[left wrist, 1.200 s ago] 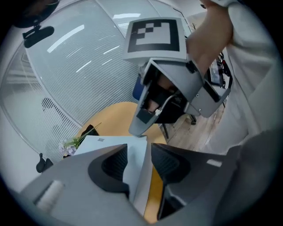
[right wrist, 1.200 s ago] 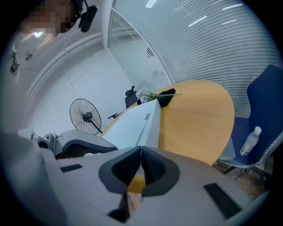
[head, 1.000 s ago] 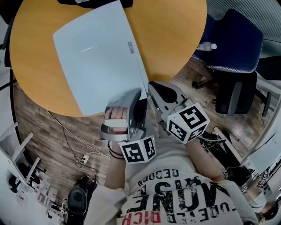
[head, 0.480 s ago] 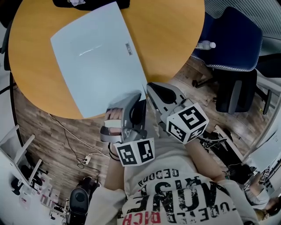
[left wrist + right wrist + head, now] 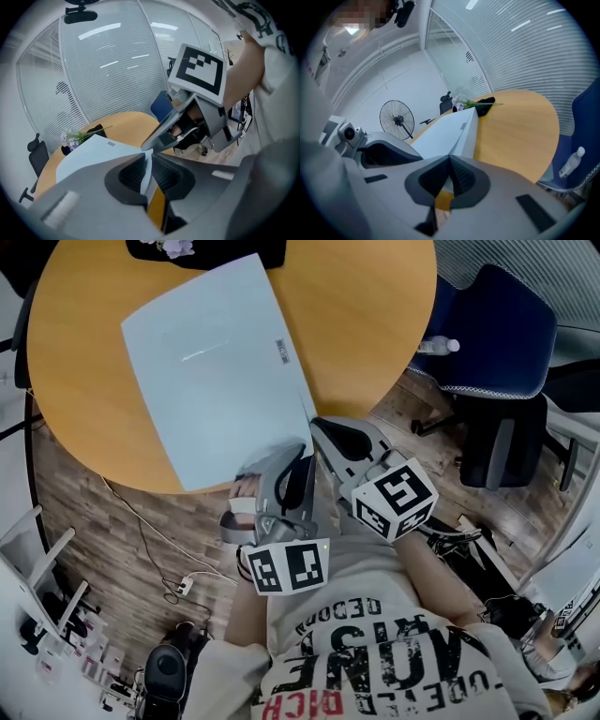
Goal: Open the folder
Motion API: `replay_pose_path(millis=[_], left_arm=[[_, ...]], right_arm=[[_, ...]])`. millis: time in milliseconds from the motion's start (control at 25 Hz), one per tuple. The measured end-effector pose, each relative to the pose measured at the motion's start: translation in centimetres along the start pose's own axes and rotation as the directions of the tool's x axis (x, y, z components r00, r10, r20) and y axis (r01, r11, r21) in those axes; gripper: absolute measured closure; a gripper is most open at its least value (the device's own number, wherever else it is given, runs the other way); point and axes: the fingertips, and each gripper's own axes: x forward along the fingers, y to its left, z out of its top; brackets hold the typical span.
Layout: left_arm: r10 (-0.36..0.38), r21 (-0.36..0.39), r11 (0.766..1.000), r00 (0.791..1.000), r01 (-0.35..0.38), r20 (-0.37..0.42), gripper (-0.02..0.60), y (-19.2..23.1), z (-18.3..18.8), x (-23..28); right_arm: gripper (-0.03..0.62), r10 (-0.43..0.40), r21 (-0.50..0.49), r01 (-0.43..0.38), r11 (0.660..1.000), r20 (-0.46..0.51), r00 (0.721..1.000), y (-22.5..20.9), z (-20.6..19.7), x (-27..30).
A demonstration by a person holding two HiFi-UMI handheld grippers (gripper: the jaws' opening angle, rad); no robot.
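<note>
**Folder** (image 5: 216, 362): pale blue, closed, lying flat on the round table (image 5: 375, 306). Its near corner overhangs the table edge towards the person. A small label sits by its right edge.

**Left gripper** (image 5: 296, 454): at the folder's near edge, just left of the corner. Its jaws have just been closing and now stand narrow. In the left gripper view a thin layer of the folder (image 5: 93, 150) runs between the pads (image 5: 136, 171), pinched. Whether that layer is the top cover alone cannot be told.

**Right gripper** (image 5: 323, 427): just beside the left one, at the overhanging corner. In the right gripper view the jaws meet on the folder's tip (image 5: 450, 131), clamped.

**Other items:** flowers (image 5: 173, 247) on the far side of the table; a blue chair (image 5: 497, 324) with a bottle (image 5: 439, 345) on its seat; a fan (image 5: 397, 120) beyond the table.

**Step in hand:** taking hold. Both grippers are set on the near corner and the cover is not yet lifted.

**Next move, as judged:** one gripper must pin the lower layer while the other raises the cover and swings it over. If both grip every layer, the whole folder will rise shut, so one grip may need resetting.
</note>
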Motion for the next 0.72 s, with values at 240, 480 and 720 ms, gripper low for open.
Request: replay_pose_path(millis=[240, 480, 720], left_arm=[[0.007, -0.036, 0.999, 1.0, -0.006, 0.016, 0.54, 0.2, 0.62, -0.31], [0.005, -0.091, 0.996, 0.999, -0.002, 0.033, 0.541, 0.54, 0.63, -0.31], [0.024, -0.12, 0.993, 0.999, -0.02, 0.032, 0.543, 0.83, 0.73, -0.6]], right_arm=[[0.582, 0.006, -0.029, -0.006, 1.0, -0.002, 1.0, -0.27, -0.01, -0.14], [0.582, 0.0, -0.052, -0.001, 0.999, -0.025, 1.0, -0.48, -0.22, 0.23], [0.582, 0.021, -0.04, -0.023, 0.999, -0.047, 0.999, -0.41, -0.15, 0.36]])
